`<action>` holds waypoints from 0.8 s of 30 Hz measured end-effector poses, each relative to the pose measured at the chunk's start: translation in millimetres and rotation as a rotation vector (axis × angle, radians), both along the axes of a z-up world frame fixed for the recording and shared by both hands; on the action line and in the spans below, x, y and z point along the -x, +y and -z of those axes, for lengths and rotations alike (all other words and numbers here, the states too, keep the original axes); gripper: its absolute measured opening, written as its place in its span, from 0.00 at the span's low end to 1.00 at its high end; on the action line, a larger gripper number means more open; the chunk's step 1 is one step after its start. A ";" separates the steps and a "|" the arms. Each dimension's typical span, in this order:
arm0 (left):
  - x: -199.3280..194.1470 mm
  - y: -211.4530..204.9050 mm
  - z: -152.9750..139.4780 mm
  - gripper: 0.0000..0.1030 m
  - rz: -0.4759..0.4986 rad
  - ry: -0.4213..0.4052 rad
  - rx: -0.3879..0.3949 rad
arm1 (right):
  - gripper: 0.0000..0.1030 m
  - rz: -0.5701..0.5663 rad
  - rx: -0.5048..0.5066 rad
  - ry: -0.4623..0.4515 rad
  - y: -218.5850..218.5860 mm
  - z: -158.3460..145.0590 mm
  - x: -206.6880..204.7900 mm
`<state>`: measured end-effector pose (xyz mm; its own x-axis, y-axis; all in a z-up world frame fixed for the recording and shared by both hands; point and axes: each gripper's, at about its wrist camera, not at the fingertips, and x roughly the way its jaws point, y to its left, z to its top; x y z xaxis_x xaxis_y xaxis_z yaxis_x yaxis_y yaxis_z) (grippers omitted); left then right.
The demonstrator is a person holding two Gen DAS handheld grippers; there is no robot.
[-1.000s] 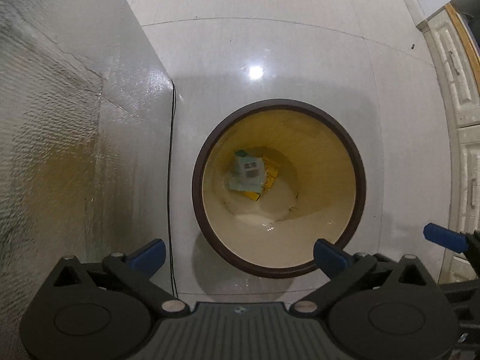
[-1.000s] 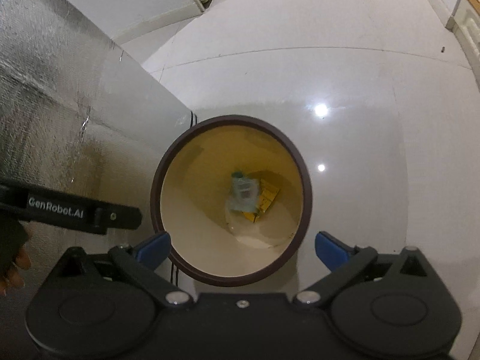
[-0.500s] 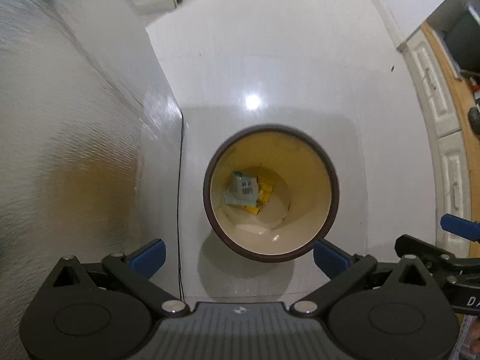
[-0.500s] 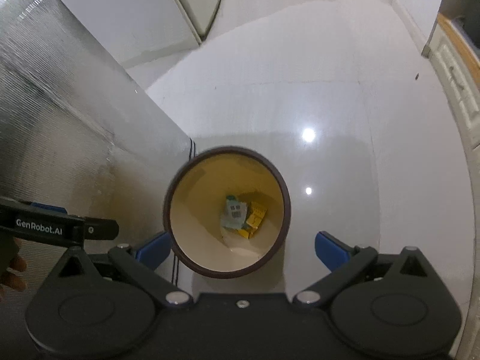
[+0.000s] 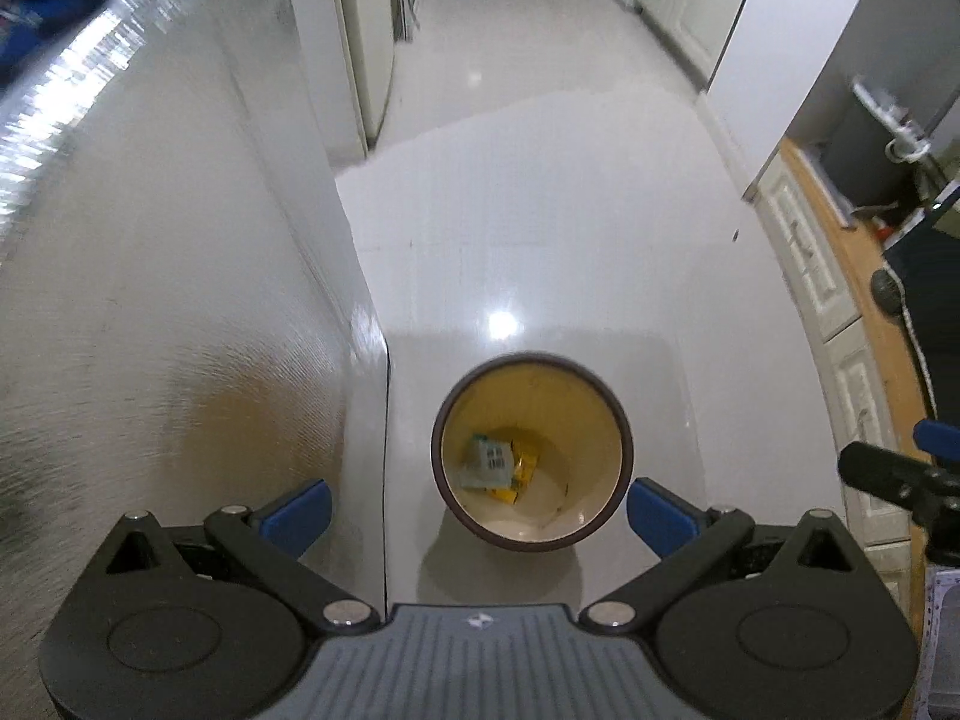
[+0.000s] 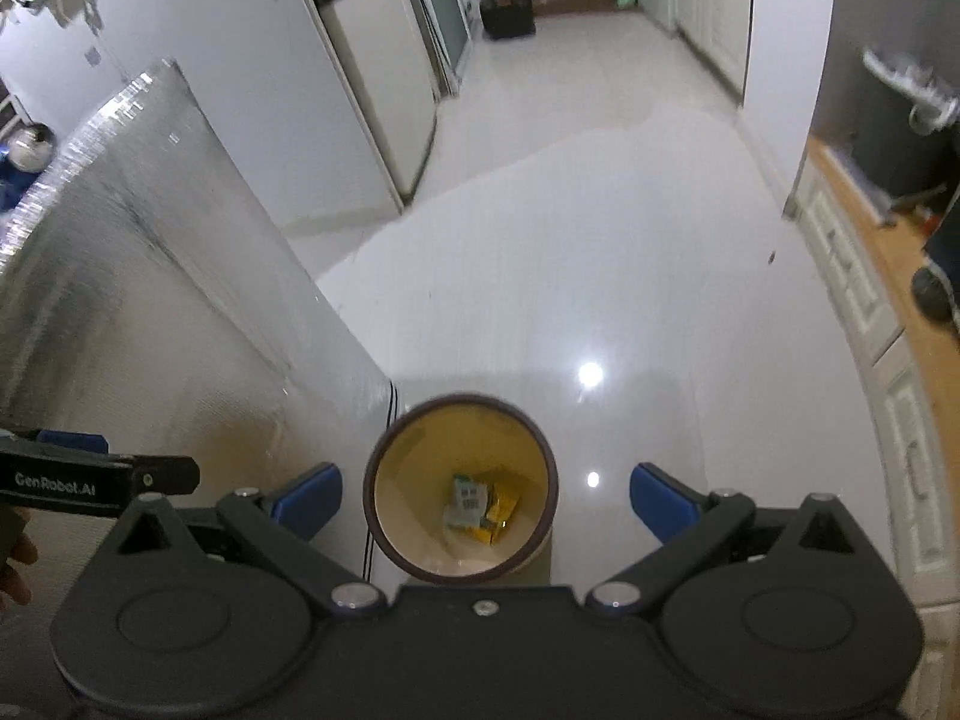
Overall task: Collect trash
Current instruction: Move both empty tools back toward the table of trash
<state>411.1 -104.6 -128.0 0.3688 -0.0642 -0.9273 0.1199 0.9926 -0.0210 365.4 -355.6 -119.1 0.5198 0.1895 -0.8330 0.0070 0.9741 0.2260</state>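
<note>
Seemingly nearly done: wrappers (image 5: 495,465) lie in the bin (image 5: 624,450) at six o'clock, while left gripper (image 5: 478,507) and right gripper (image 6: 485,501) gape wide, empty.

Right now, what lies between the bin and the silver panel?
A thin black cable on bare floor, between bin and silver panel; left wrist view.

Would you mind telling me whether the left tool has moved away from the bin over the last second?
Yes. The left tool has risen: the bin beside the silver panel looks smaller, with more floor visible.
</note>
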 end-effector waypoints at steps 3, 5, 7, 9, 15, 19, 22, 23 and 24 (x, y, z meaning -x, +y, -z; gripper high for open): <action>14.2 2.9 -20.0 1.00 0.000 -0.044 0.012 | 1.00 0.006 0.010 -0.048 0.6 -24.7 15.1; 24.9 6.0 -37.2 1.00 0.002 -0.078 0.021 | 1.00 0.012 0.011 -0.078 0.9 -39.5 24.9; 34.2 7.0 -51.6 1.00 0.006 -0.110 0.025 | 1.00 0.020 0.010 -0.108 1.4 -52.3 33.9; 44.0 8.4 -65.1 1.00 0.011 -0.140 0.026 | 1.00 0.027 0.011 -0.135 1.0 -63.0 42.6; 73.7 12.8 -109.3 1.00 0.029 -0.251 0.010 | 1.00 0.040 0.029 -0.219 5.6 -98.8 68.6; 93.7 21.7 -138.0 1.00 0.026 -0.320 0.020 | 1.00 0.029 0.040 -0.280 14.4 -124.0 86.9; 107.4 31.0 -157.5 1.00 0.023 -0.366 0.013 | 1.00 0.014 0.049 -0.321 19.9 -140.9 96.2; 112.1 34.5 -163.7 1.00 0.020 -0.385 0.011 | 1.00 0.010 0.051 -0.335 22.4 -145.6 98.7; 114.6 37.5 -168.3 1.00 0.017 -0.398 0.011 | 1.00 0.005 0.052 -0.351 24.8 -150.1 101.2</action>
